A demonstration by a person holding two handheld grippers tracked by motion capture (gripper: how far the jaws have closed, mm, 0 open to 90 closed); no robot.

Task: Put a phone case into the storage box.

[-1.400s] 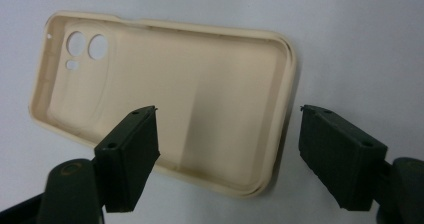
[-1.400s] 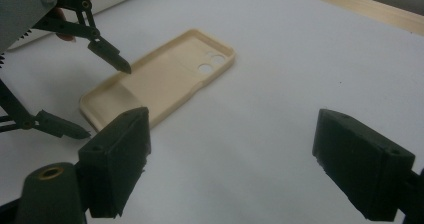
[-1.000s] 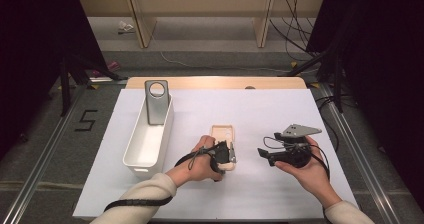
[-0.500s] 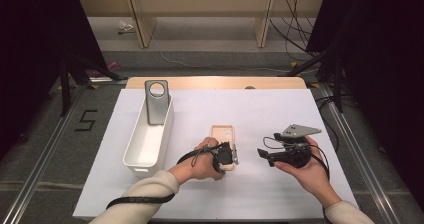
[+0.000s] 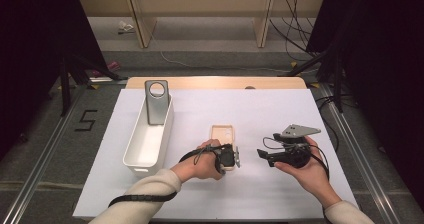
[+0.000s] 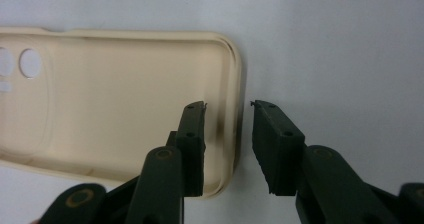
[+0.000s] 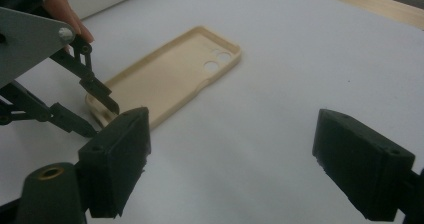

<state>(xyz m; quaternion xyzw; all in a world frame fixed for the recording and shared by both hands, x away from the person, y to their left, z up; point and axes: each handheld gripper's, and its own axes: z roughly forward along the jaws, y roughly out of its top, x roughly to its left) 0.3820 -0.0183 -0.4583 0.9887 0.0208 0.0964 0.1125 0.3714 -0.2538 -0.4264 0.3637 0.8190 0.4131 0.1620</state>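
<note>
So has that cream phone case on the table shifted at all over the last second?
No. In the high view the phone case lies in the same place beside the white bin; the left gripper straddles its near rim, jaws open.

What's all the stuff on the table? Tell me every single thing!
Phone case: one, cream, lying open side up in the middle of the table.
Bin: one, white, long, at the left.
Metal stand: one, grey with a round hole, upright in the bin's far end.
Table cover: one, white.
Left gripper: one, black, open, jaws straddling the case's end wall.
Right gripper: one, black, open, right of the case.
</note>
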